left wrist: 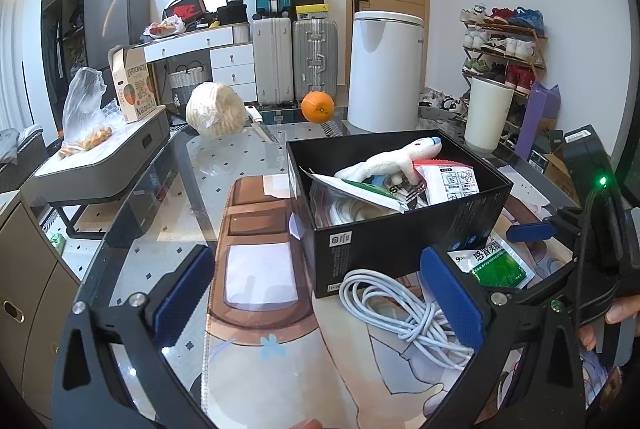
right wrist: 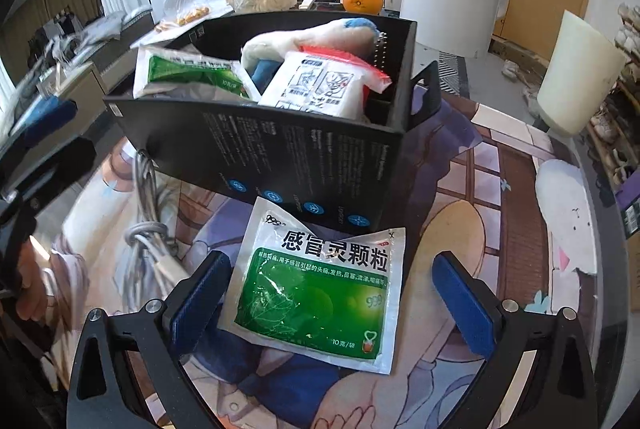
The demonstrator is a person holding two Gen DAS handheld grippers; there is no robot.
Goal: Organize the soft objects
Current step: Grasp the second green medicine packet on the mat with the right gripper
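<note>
Green sachet [right wrist: 316, 289] flat, long axis toward box [right wrist: 280, 149], between wide-open, empty right tool [right wrist: 334, 299] fingers.

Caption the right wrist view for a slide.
Open right gripper straddles a green-and-white medicine sachet lying before the filled black cardboard box.

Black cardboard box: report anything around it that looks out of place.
Two soft items lie outside the black cardboard box: a green-and-white medicine sachet flat on the mat between the open right gripper fingers, and a coiled white cable against the box's side.
</note>
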